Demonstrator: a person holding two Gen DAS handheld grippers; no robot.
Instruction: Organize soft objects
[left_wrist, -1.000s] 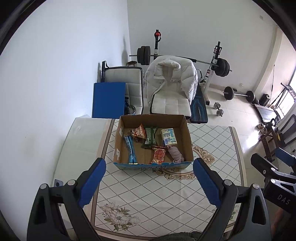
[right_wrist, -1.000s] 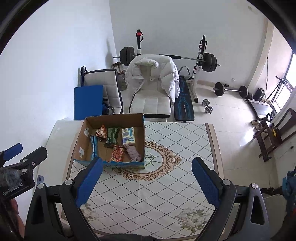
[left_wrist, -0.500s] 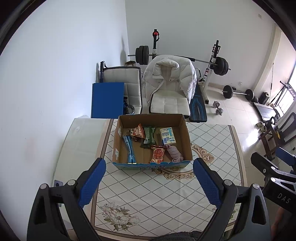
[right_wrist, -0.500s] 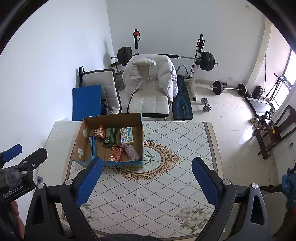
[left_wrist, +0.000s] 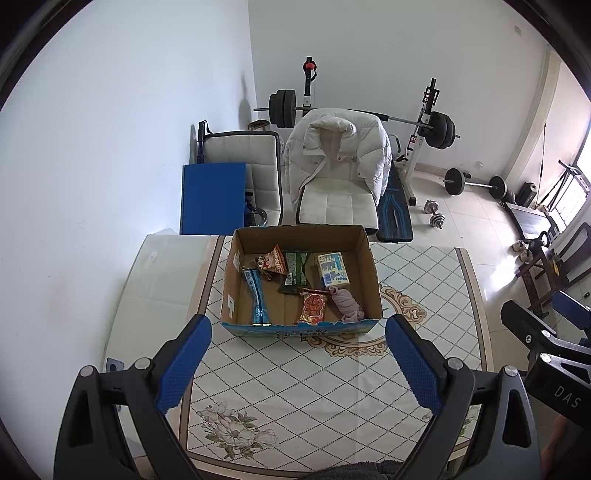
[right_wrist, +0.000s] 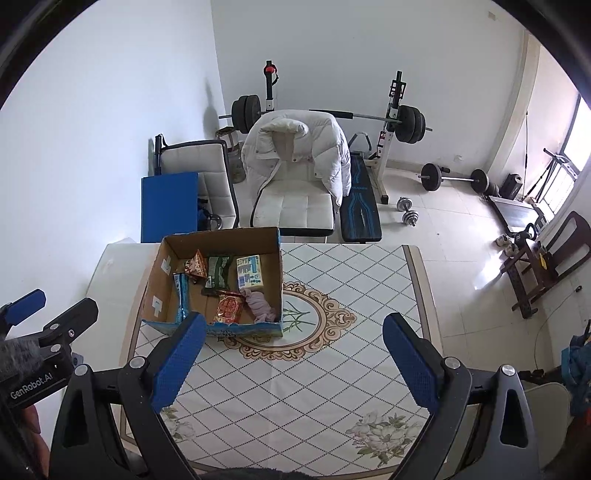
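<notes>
Jaws on both tools are standing spread wide and gripping nothing: the left gripper (left_wrist: 297, 360) is hanging above the near part of the desk (left_wrist: 295, 387), and the right gripper (right_wrist: 293, 356) is doing the same further to the right. The cardboard box (left_wrist: 301, 326) is sitting on the far left part of the desk, open at the top, holding the task's things: a pink cloth (left_wrist: 346, 303) bunched in the near right corner, a red packet (left_wrist: 313, 305) just beside it, a blue packet (left_wrist: 256, 295) lying long-axis away from the camera along the left side, a green packet (left_wrist: 293, 266), a small red snack bag (left_wrist: 275, 258) and a light carton (left_wrist: 333, 269) toward the back. From the left gripper the box is lying straight ahead and centred between its fingers; from the right gripper it is lying ahead and off to the left, so the left one is looking better placed, by my reading. The pink cloth is the plainly soft item, and its bunch is running roughly front to back. Compared with a second ago, the box is sitting slightly higher and smaller in both views, suggesting both tools are drawing back or rising a little; contents are looking unmoved.
</notes>
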